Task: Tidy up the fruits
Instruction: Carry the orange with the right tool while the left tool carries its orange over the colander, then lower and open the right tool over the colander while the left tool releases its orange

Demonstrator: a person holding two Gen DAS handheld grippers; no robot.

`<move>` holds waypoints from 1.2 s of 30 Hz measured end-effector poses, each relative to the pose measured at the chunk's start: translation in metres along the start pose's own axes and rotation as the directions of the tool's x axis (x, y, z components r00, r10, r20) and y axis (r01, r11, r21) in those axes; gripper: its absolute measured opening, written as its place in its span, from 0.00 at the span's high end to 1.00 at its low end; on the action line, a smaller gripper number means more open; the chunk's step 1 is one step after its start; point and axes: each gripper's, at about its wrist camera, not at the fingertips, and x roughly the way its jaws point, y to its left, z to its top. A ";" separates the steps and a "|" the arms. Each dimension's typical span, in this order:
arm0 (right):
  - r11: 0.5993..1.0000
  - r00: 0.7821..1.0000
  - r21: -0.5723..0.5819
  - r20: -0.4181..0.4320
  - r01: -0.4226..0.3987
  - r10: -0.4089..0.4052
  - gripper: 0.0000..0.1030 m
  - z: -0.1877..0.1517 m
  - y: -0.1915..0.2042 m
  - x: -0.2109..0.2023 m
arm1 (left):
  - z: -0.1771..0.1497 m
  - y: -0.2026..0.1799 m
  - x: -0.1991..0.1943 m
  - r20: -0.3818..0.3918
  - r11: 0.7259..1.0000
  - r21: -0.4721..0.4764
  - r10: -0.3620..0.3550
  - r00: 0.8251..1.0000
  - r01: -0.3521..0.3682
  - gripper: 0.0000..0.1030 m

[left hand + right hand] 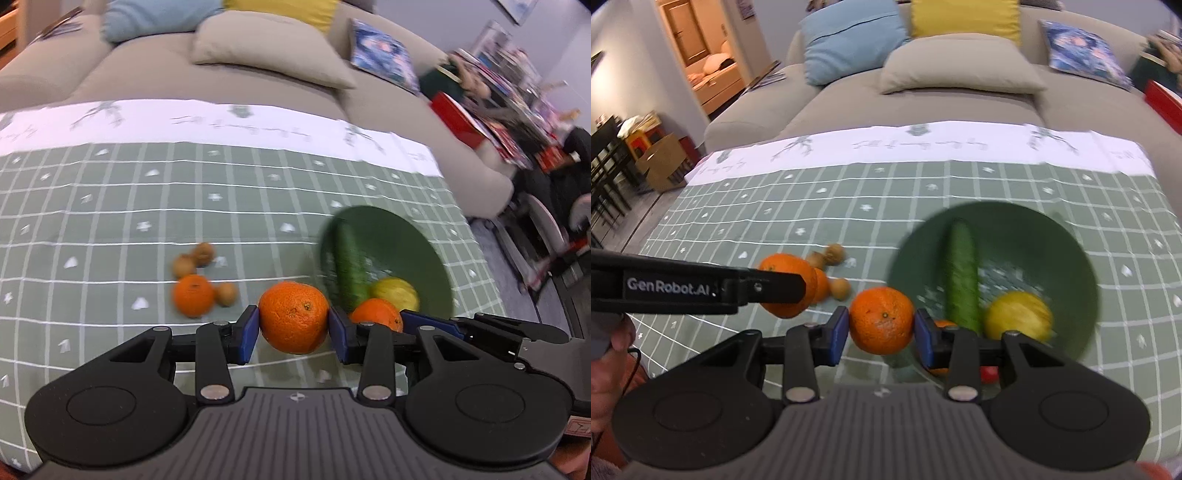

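My left gripper [293, 326] is shut on an orange [291, 314], held above the green checked tablecloth [110, 206]. My right gripper [881, 330] is shut on a second orange [881, 317], just left of the green bowl [1071, 236]. A cucumber [960, 277] and a lemon [1017, 314] lie in the bowl, and a bit of another orange fruit [942, 324] shows behind my right finger. A third orange [194, 295] rests on the cloth among three small brown fruits [203, 254]. In the right wrist view the left gripper's arm [701, 286] reaches in from the left.
A beige sofa [923, 99] with several cushions stands right behind the table. A small red thing [990, 373] peeks out under my right gripper. A person's hand [609, 354] is at the left edge. Shelves and clutter [517, 103] fill the far right.
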 end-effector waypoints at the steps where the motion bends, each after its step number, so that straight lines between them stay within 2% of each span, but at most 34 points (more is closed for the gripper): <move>1: 1.000 1.000 0.009 0.002 0.007 -0.007 0.66 -0.003 -0.006 -0.004 | -0.001 -0.006 0.001 -0.001 1.000 0.011 -0.006 1.000 0.006 0.56; 7: 0.998 0.999 0.036 -0.001 0.051 -0.051 0.66 -0.017 -0.037 -0.016 | 0.000 -0.036 0.013 -0.015 0.994 0.097 -0.043 0.999 0.045 0.56; 15: 0.996 0.996 -0.026 -0.003 0.091 -0.091 0.66 -0.002 -0.057 -0.007 | 0.008 -0.055 0.046 -0.070 0.986 0.165 -0.020 0.997 0.031 0.56; 25: 0.987 0.993 -0.121 -0.038 0.110 -0.115 0.66 0.036 -0.082 0.033 | 0.023 -0.065 0.079 -0.160 0.969 0.246 0.068 0.985 -0.027 0.56; 29: 0.979 0.987 -0.156 -0.079 0.128 -0.142 0.66 0.051 -0.086 0.050 | 0.021 -0.070 0.086 -0.184 0.961 0.276 0.083 0.979 -0.030 0.56; 36: 0.971 0.979 -0.207 -0.140 0.120 -0.151 0.66 0.058 -0.084 0.080 | 0.026 -0.072 0.101 -0.213 0.959 0.281 0.113 0.970 -0.050 0.56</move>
